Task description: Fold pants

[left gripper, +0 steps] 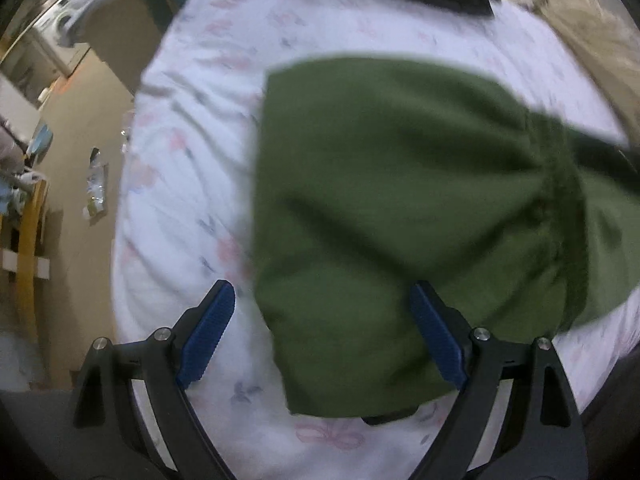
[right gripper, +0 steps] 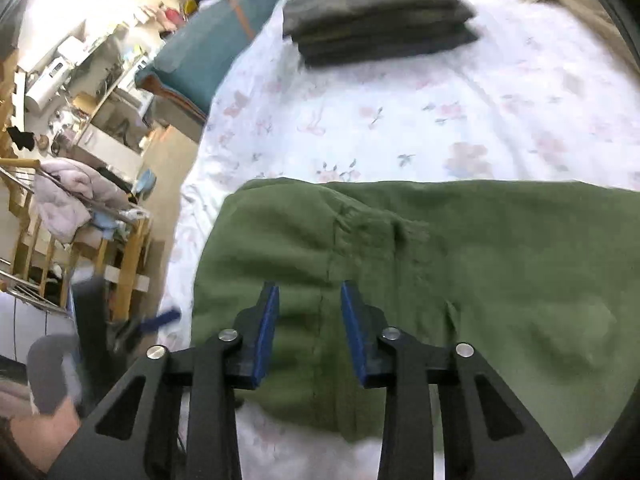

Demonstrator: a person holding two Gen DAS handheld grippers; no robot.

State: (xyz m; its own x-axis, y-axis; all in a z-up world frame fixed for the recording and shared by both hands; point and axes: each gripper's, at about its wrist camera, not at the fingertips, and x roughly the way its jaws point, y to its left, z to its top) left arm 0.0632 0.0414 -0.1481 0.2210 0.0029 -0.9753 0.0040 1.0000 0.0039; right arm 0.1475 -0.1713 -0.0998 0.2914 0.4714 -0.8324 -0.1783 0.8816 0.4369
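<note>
Pants [left gripper: 400, 220]: green, lying spread on the floral sheet [left gripper: 192, 184] of the bed.

Left claw [left gripper: 322, 292]: jaws wide apart, nothing gripped. The pants' near left corner lies between the pads; the main body extends from 12 to 3 o'clock of the claw.

Right claw [right gripper: 309, 294]: jaws partly apart, nothing clamped. Pants [right gripper: 440, 272] lie under and between the pads, extending from 10 through 3 o'clock.

Dark folded stack [right gripper: 376, 12]: at 12 o'clock, well apart from the pants.
</note>
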